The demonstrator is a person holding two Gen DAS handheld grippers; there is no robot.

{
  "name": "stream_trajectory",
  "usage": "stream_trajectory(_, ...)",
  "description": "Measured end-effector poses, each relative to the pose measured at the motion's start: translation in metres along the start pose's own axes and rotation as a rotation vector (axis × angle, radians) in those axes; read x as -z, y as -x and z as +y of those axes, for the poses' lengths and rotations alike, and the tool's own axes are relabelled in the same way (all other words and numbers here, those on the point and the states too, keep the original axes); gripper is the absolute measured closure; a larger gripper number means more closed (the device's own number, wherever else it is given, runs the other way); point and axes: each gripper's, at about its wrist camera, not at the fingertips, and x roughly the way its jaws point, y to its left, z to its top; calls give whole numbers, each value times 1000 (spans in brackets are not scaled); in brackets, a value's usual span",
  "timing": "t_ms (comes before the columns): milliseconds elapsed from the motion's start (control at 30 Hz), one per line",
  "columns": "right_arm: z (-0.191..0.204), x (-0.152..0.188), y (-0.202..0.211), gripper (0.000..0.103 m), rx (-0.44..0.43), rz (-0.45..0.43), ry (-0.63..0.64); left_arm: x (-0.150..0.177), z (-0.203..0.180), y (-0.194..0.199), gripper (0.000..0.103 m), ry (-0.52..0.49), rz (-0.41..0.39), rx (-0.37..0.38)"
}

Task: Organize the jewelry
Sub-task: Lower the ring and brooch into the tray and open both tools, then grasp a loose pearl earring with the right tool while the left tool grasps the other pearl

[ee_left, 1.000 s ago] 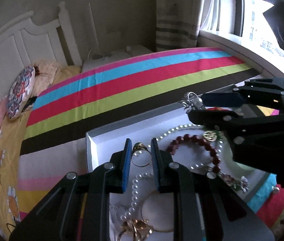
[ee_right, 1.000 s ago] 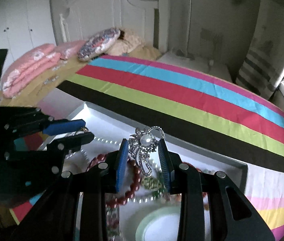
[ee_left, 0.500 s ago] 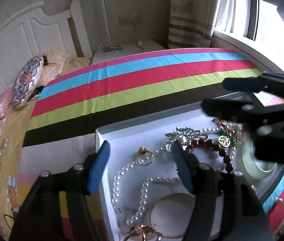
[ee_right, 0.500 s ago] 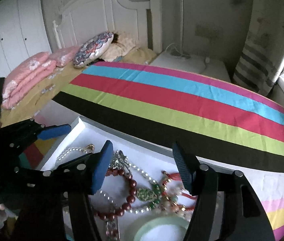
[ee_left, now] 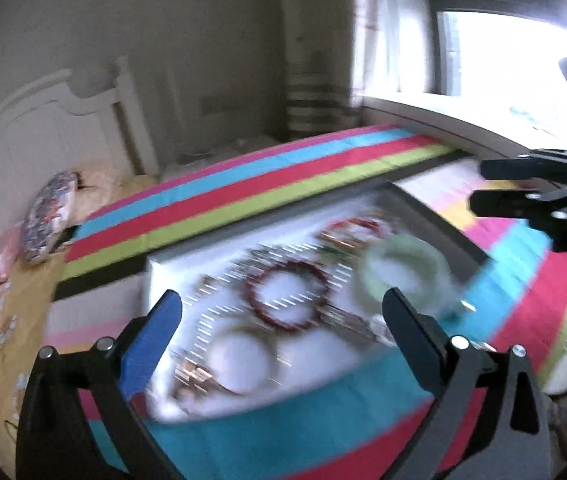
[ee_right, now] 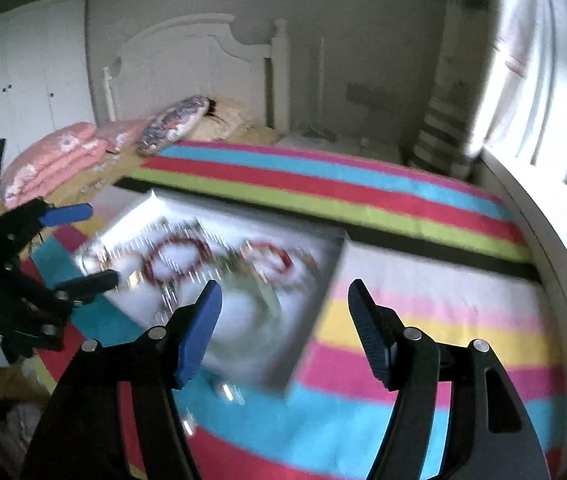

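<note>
Both of my grippers have let go and backed away from the tray since a second ago, when the left one pinched a gold ring and the right one a silver brooch. Nearest me, the left gripper (ee_left: 281,316) has just been opening and its blue pads stand wide apart with nothing between them; the right gripper (ee_right: 285,306) has also just been opening, its jaws apart and empty. Past the left fingertips lies the white tray (ee_left: 155,280) on the striped bedspread (ee_left: 243,196), and the jewelry sits inside it: a dark red bead bracelet (ee_left: 287,298), a pale green bangle (ee_left: 403,270), and pearl strands I can only half make out through the motion blur. I cannot pick out the ring or brooch now. I judge both pieces were dropped into the tray, so this placement is done. Farther off stand the white headboard (ee_right: 199,52) and the pillows (ee_right: 175,122).
</note>
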Motion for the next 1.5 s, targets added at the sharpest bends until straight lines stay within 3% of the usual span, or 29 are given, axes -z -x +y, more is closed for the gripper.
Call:
stream_trajectory(267,-2,62,2,39,-49,76,-39,40,-60,10,4,-68,35,182)
stream_trajectory(500,29,64,-13,46,-101,112,20,57,-89,-2,4,-139,91,204)
stream_trajectory(567,35,63,-19,55,-95,129,25,60,-87,-4,4,-132,102,207)
stream_trajectory(700,44,62,-29,59,-78,160,13,67,-80,-3,4,-110,114,213)
stream_trajectory(800,54,61,-34,61,-15,161,47,67,-77,-4,4,-102,111,215)
stream_trajectory(900,56,60,-35,84,8,145,50,66,-76,-2,4,-94,108,221)
stream_trajectory(1233,31,75,-15,86,9,98,-17,55,-89,-15,4,-110,141,231)
stream_trajectory(1300,21,78,-8,86,10,80,-46,51,-97,-18,6,-136,137,238)
stream_trajectory(1433,9,83,-1,86,12,66,-76,42,-109,-24,28,-165,133,252)
stream_trajectory(1500,5,85,1,86,11,61,-83,39,-112,-27,33,-173,135,264)
